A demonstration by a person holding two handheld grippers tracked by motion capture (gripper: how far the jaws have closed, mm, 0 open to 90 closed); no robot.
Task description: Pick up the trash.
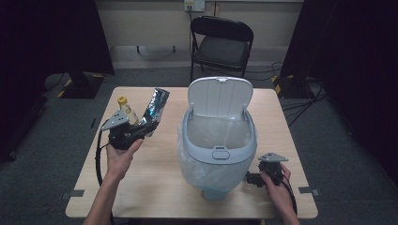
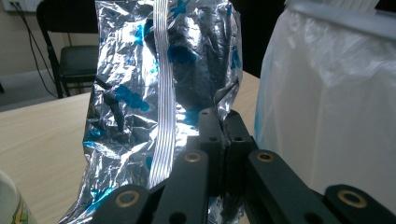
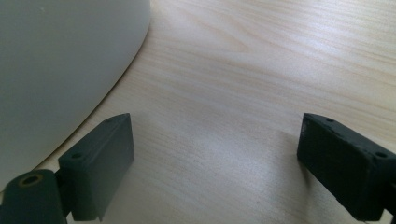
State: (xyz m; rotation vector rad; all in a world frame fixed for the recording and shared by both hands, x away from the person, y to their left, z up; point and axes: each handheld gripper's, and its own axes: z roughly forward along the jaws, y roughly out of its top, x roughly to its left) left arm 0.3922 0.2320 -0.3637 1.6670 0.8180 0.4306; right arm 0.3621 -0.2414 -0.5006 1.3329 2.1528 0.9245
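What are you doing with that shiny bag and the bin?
A person holds tongs in each hand at a wooden table. The left tongs are shut on a crumpled silver foil bag, held up off the table beside a white bin whose lid stands open. The bin has a clear liner. The right tongs rest open on the table beside the bin. A small yellow-capped bottle stands behind the left hand.

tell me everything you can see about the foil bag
The foil bag is a crumpled, shiny silver wrapper with blue print and a flat ribbed seam down its middle. It looks empty and creased. It stands upright off the table, pinched at its lower edge by the shut left tongs, just left of the open, liner-fitted bin and beside a yellow-capped bottle.
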